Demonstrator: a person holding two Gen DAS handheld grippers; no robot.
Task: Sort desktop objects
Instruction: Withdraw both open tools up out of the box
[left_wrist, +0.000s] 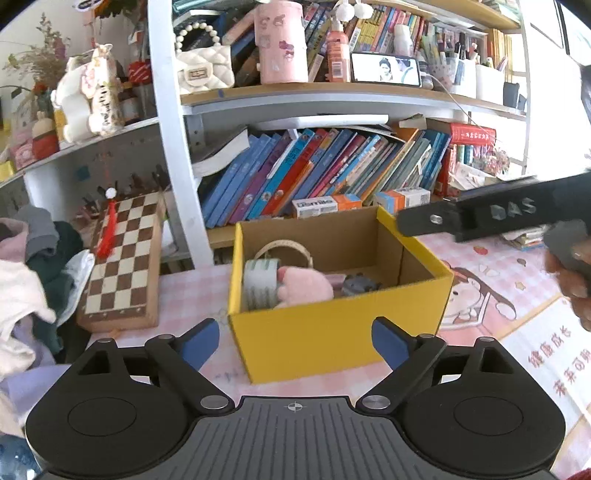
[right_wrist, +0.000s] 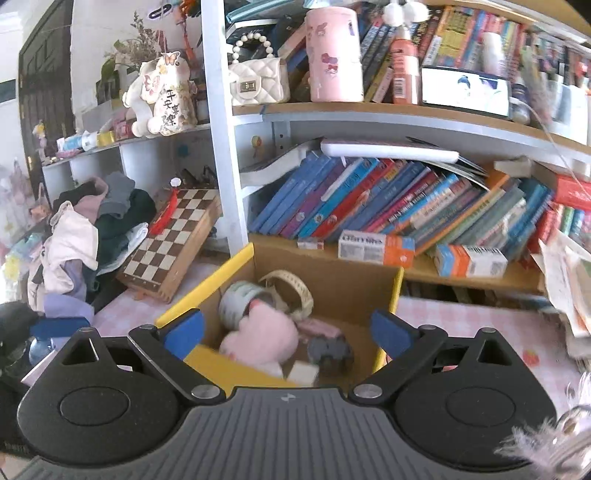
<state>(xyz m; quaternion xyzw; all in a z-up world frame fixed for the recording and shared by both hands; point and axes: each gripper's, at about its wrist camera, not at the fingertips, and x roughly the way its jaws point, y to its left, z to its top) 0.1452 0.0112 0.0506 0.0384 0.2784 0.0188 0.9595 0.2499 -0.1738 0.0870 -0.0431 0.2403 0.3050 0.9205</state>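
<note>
- The left gripper (left_wrist: 295, 341) hangs just short of the near yellow wall of the box (left_wrist: 332, 339), jaws spread wide, blue pads (left_wrist: 201, 341) bare, nothing between them.
- The right gripper (right_wrist: 291, 334) sits over the near edge of the same box (right_wrist: 207, 291), looking down into it; its jaws are also wide apart and hold nothing.
- In the left wrist view, the right gripper's black body (left_wrist: 491, 214) reaches in from the right, above the box's far right corner, with part of the person's hand (left_wrist: 569, 266) behind it.
- The box, yellow outside and brown cardboard inside, stands on a pink checked table cover (left_wrist: 192, 295).
- Inside it lie the sorted things: a roll of tape (left_wrist: 260, 282) on edge at the left, a pink plush toy (left_wrist: 306, 286) touching it, a small grey object (left_wrist: 360, 284) to the right of the plush, and a cream ring-shaped band (left_wrist: 284, 247) behind them near the far wall.
- The right wrist view also shows a small white block (right_wrist: 303, 371) by the near wall, blurred.
- Left of the box a folding chessboard (left_wrist: 122, 266) leans with a red tassel (left_wrist: 107, 232) on it, and a heap of clothes (left_wrist: 33, 273) lies further left.
- Beyond the box a shelf holds slanting books (left_wrist: 314, 170) and small medicine cartons (left_wrist: 325, 205).
- On the upper shelf stand a white quilted handbag (left_wrist: 205, 68), a pink canister (left_wrist: 282, 42) and a phone (left_wrist: 386, 68) with its screen lit.
</note>
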